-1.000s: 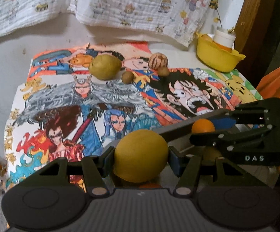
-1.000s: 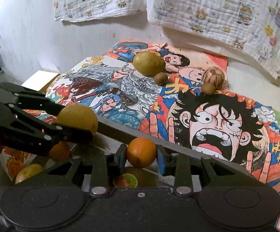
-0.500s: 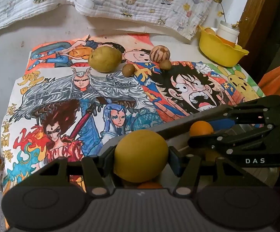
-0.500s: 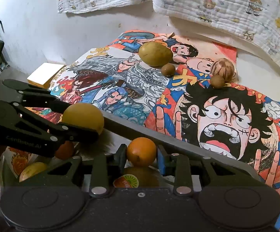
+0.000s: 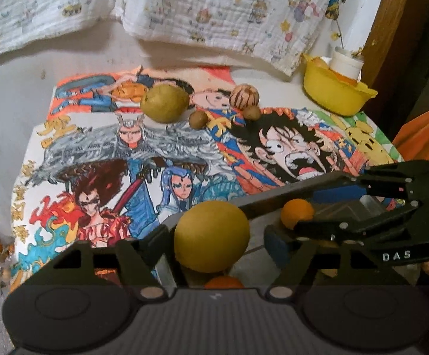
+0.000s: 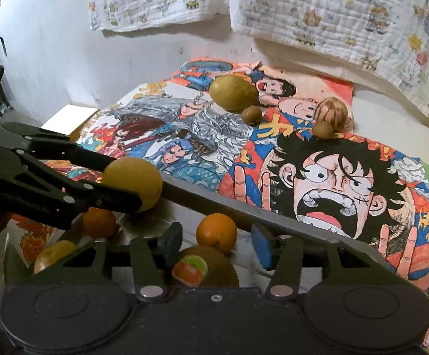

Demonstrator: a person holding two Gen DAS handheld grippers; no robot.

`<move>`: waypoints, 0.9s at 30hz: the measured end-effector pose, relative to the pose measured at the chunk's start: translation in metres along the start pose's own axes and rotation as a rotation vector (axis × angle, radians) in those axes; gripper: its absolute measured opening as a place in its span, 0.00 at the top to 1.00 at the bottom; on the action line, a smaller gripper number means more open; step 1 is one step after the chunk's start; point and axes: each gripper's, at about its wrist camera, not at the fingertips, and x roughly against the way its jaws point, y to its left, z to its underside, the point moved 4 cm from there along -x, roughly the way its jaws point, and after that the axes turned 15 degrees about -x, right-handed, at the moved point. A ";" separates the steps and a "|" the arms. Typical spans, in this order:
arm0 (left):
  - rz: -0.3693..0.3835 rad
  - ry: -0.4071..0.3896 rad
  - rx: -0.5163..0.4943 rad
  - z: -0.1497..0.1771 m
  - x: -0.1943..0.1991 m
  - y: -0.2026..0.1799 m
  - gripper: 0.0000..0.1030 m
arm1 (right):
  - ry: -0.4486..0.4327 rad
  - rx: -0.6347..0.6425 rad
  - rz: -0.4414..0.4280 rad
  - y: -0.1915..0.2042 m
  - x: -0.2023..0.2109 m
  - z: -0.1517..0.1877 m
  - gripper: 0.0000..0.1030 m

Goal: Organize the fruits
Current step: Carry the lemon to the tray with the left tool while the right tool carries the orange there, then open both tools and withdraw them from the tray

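Both grippers are opening over the grey tray — the left gripper releasing a yellow fruit, the right gripper letting go of a small orange. 4 more fruits lie beyond the tray on the desk's cartoon cloth.

Our left gripper sits at the bottom centre of its view, jaws opening; our right gripper, likewise low centre, jaws opening too.

Yellow bowl, orange fruit, cartoon-printed white cloth, multicoloured anime-drawn mat.
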 end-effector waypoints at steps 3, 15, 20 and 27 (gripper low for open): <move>-0.011 -0.025 0.016 0.000 0.010 -0.001 0.18 | -0.048 0.011 0.007 0.002 0.012 0.004 0.31; -0.103 -0.146 0.059 0.020 0.060 -0.024 0.01 | -0.178 0.011 -0.025 0.014 0.061 0.036 0.05; -0.129 -0.175 0.022 0.035 0.079 -0.044 0.01 | -0.207 0.028 -0.034 0.023 0.077 0.055 0.01; -0.133 -0.161 -0.044 0.060 0.093 -0.073 0.00 | -0.194 0.001 -0.049 0.023 0.090 0.081 0.01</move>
